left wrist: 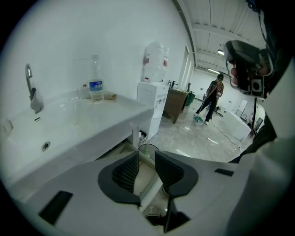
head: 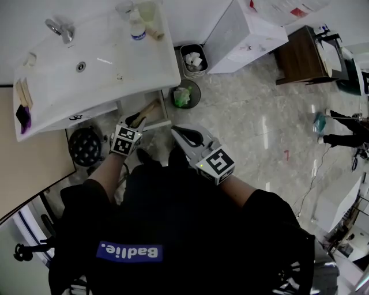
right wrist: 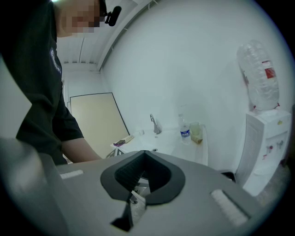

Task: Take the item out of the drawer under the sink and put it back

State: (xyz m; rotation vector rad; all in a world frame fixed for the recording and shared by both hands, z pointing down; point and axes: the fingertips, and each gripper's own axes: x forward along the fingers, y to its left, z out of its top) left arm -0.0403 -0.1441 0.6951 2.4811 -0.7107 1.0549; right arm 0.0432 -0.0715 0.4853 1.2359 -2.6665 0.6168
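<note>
My left gripper (left wrist: 146, 161) hangs spread and empty over the open drawer (head: 164, 113), the brown item (head: 147, 109) lying inside just ahead of its tips, my right gripper (right wrist: 144, 161) pressed together alongside; whether the item is already returned or not yet taken, I can't judge

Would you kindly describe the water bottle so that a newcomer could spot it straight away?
Start at the white sink against the wall and go to the counter end away from the tap. Unlike the yellowish cup beside it, the bottle is clear with a blue label.
</note>
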